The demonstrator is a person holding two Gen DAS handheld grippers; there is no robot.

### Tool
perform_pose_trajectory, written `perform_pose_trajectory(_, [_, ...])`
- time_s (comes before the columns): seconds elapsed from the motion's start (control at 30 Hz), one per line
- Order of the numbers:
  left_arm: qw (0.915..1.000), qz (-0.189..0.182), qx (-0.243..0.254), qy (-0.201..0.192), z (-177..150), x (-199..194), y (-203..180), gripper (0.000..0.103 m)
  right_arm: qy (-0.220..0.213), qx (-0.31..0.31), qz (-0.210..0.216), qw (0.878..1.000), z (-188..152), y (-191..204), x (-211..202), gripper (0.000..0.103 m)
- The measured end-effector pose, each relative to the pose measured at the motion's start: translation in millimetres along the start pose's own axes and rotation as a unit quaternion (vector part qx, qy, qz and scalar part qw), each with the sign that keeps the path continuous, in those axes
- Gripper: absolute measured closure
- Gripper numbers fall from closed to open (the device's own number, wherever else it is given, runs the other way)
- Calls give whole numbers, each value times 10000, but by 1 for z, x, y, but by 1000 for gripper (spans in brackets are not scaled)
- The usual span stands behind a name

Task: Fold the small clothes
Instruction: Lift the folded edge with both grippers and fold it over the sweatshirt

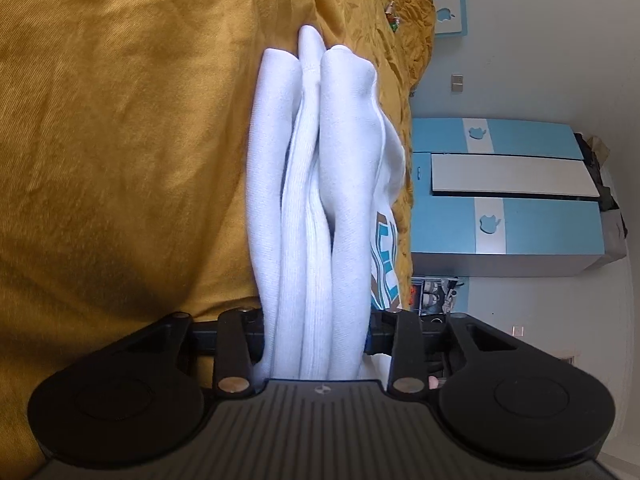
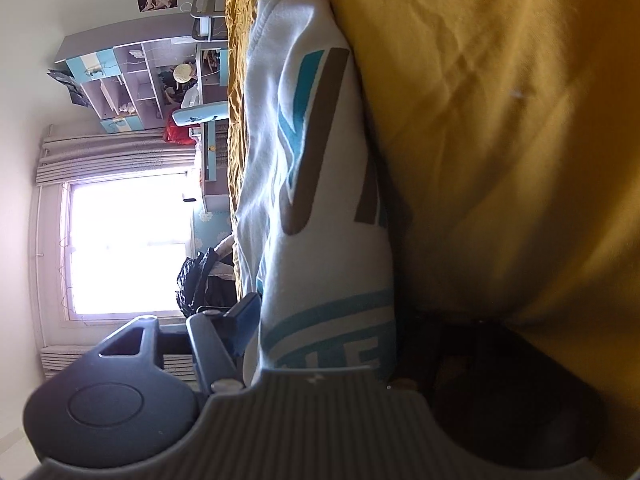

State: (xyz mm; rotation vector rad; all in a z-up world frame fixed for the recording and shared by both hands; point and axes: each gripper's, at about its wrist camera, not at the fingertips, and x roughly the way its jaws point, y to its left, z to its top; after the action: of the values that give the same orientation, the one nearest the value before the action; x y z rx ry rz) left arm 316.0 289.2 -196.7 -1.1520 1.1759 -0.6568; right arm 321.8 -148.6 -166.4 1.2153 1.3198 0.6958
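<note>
A white garment [image 1: 320,200] with a teal and brown print lies bunched in thick folds on a mustard-yellow bedspread [image 1: 120,140]. My left gripper [image 1: 316,332] is shut on its white folds, which fill the gap between the jaws. In the right wrist view the same garment [image 2: 320,184] shows its printed side. My right gripper [image 2: 324,340] is shut on that printed edge. Its right finger is hidden in shadow against the bedspread [image 2: 500,140].
Both views are turned on their side. A blue and white wardrobe [image 1: 508,196] stands beyond the bed in the left wrist view. A bright window [image 2: 128,240], shelves [image 2: 132,80] and a dark bag [image 2: 200,276] lie beyond the bed in the right wrist view.
</note>
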Motion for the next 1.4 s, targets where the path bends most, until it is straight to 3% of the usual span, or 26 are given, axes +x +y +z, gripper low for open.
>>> perform_pose_trajectory(0.07, [9999, 117, 21, -116, -3, -1, -5, 72, -41, 14, -130, 9999, 0, 0, 3, 68])
perform_pose_trajectory(0.2, [9936, 793, 702, -403, -18, -5, -35, 75, -264, -329, -575, 9974, -11, 17, 7, 82])
perform_pose_trajectory(0.4, [9852, 1307, 975, -534, -27, -9, -67, 76, -483, -437, -842, 9943, -19, 42, 5, 84])
perform_pose_trajectory(0.67, [9664, 1995, 1498, -615, -41, -6, -107, 76, -660, -962, -1156, 9864, -30, 84, -2, 84])
perform_pose_trajectory(0.8, [9600, 2157, 1653, -674, -46, -5, -128, 76, -758, -1297, -1236, 9809, -36, 105, -11, 84])
perform_pose_trajectory(1.07, [9481, 2235, 2097, -847, -57, 1, -181, 76, -1004, -1646, -945, 9767, -43, 133, -41, 84])
perform_pose_trajectory(1.4, [9333, 2154, 2751, -836, -80, 50, -247, 76, -1546, -1761, -720, 9695, -57, 147, -127, 84])
